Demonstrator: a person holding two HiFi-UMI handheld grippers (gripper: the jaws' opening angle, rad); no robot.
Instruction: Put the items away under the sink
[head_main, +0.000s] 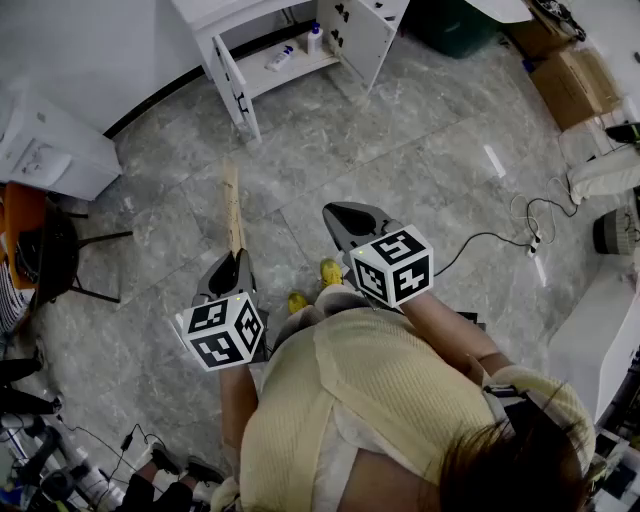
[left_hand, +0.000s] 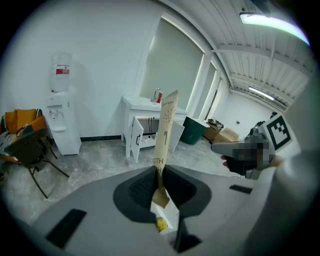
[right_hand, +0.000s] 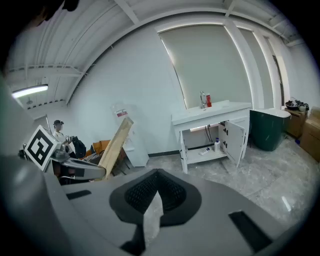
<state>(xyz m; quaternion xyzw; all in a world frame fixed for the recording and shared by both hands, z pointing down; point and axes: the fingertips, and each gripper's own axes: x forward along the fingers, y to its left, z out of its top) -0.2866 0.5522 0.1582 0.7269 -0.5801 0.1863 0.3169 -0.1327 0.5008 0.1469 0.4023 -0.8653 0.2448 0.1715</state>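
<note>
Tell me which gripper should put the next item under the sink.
Left. The left gripper is shut on the long tan box, which points toward the open sink cabinet. The right gripper is shut with nothing between its fingers.

The place reads as a sparse indoor workroom or test space, not a lived-in home. The floor (head_main: 400, 130) is grey marble-look tile and the walls are plain white, under ceiling strip lights (left_hand: 272, 22). A large window is covered by a pale blind (right_hand: 215, 65). Against one wall stands a lone white sink cabinet (right_hand: 210, 117) with its doors open and two bottles (head_main: 281, 57) on its shelf. Nearby are a water dispenser (left_hand: 62, 120) with a jug on top and a dark folding chair (left_hand: 32, 150). Cardboard boxes (head_main: 575, 85), a green bin (right_hand: 267, 129) and loose cables (head_main: 500, 238) with a power strip (head_main: 535, 240) lie about the floor.
</note>
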